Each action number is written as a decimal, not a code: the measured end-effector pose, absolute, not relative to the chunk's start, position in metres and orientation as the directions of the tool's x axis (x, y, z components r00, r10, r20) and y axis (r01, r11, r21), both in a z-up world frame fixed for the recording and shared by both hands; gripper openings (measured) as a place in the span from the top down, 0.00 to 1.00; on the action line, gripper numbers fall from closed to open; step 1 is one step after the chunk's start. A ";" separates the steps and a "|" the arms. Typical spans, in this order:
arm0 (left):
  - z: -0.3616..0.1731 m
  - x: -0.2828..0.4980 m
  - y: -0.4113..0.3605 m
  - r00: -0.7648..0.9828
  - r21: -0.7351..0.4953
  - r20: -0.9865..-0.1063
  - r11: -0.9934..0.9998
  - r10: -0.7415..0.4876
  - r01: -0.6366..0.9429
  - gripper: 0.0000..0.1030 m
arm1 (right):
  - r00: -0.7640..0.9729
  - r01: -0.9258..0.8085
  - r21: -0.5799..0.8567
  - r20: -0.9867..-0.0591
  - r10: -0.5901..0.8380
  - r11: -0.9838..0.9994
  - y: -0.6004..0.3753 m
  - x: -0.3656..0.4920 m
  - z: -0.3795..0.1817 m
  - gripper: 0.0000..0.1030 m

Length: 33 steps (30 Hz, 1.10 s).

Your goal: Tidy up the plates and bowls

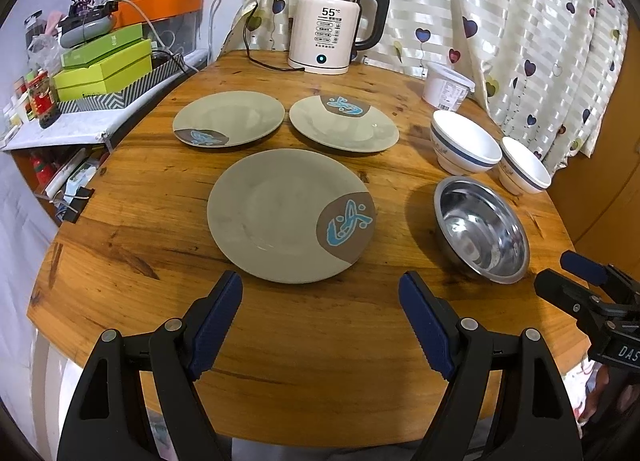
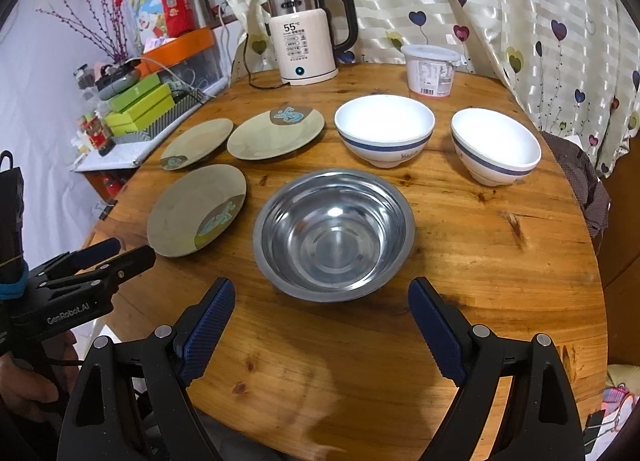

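Note:
Three grey-green plates with a brown and blue patch lie on the round wooden table [image 1: 320,341]: a near plate [image 1: 291,215], a far left plate [image 1: 229,118] and a far right plate [image 1: 344,123]. A steel bowl [image 1: 481,229] stands right of the near plate, in the right wrist view [image 2: 334,233] straight ahead. Two white bowls with blue bands [image 2: 384,129] [image 2: 495,145] stand behind it. My left gripper [image 1: 320,293] is open and empty just before the near plate. My right gripper [image 2: 321,299] is open and empty before the steel bowl.
A white electric kettle [image 1: 332,29] with its cord stands at the table's far edge, next to a white lidded tub [image 1: 447,84]. A side shelf with green boxes [image 1: 104,65] is to the left. A heart-print curtain [image 1: 520,21] hangs behind.

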State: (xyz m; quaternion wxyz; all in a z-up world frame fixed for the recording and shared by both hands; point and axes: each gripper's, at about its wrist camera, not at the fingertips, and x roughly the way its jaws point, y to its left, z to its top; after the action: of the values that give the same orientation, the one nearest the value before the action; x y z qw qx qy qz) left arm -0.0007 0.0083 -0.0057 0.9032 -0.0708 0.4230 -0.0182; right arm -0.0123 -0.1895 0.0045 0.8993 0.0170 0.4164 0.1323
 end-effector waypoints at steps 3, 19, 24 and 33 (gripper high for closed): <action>-0.005 0.000 0.009 0.642 -0.139 -0.762 0.990 -0.086 -0.032 0.21 | 0.623 -0.241 0.138 -0.737 0.262 0.961 -0.188 -0.012 0.006 0.13; -0.004 0.005 0.013 0.645 -0.130 -0.761 0.991 -0.070 -0.046 0.21 | 0.618 -0.240 0.128 -0.744 0.254 0.962 -0.188 -0.007 0.004 0.13; -0.005 0.006 0.013 0.643 -0.129 -0.763 0.991 -0.069 -0.047 0.21 | 0.618 -0.235 0.117 -0.748 0.241 0.965 -0.188 -0.004 0.003 0.13; -0.008 0.012 0.015 0.645 -0.133 -0.761 0.989 -0.065 -0.058 0.21 | 0.607 -0.254 0.117 -0.754 0.252 0.960 -0.183 0.001 0.002 0.13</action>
State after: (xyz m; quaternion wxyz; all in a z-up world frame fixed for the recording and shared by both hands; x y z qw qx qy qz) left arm 0.0116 0.0155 -0.0078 0.9040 -0.0729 0.4213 -0.0018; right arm 0.0010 -0.1832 0.0019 0.8964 -0.0011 0.4202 0.1413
